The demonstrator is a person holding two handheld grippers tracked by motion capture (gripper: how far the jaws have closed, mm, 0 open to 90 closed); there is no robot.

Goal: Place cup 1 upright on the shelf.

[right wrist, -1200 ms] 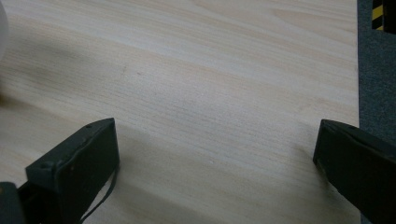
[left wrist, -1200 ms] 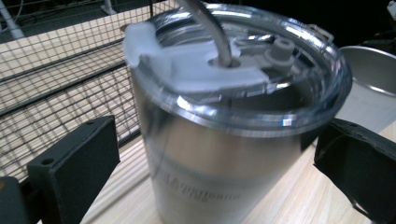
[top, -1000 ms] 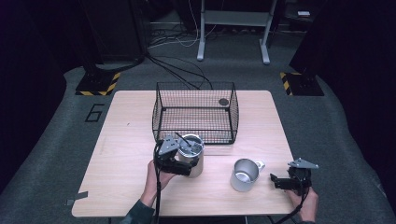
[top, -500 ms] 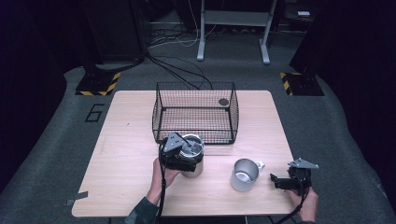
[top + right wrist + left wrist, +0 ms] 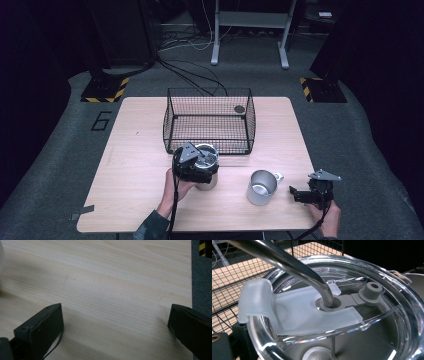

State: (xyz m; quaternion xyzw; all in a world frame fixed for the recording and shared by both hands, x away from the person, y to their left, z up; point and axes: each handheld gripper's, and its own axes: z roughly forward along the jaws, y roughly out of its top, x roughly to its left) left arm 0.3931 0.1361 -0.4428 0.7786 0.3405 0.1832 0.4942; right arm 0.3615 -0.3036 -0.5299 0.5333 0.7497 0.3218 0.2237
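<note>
A: Tumbler (image 5: 206,167), steel, with clear lid (image 5: 342,312) and metal straw (image 5: 287,262). Location: front of the desk (image 5: 135,165), just before the wire basket (image 5: 207,120). Left gripper (image 5: 192,165) sits on its near side at rim height; grip not confirmed, the jaws lie outside the left gripper view, so open or closed cannot be told.

B: Right gripper (image 5: 300,192)?

A: Idle, jaws spread wide over bare desk at the front right corner, holding nothing. Steel mug (image 5: 262,186) stands between the two, apart from both.

B: Handling note for the lift?

A: Likely destination is the basket. Grip the body below the lid, not the lid itself, which may pop off. Keep the tumbler upright so the straw stays seated, raise it clear of the basket's front wall, then lower inside.
</note>
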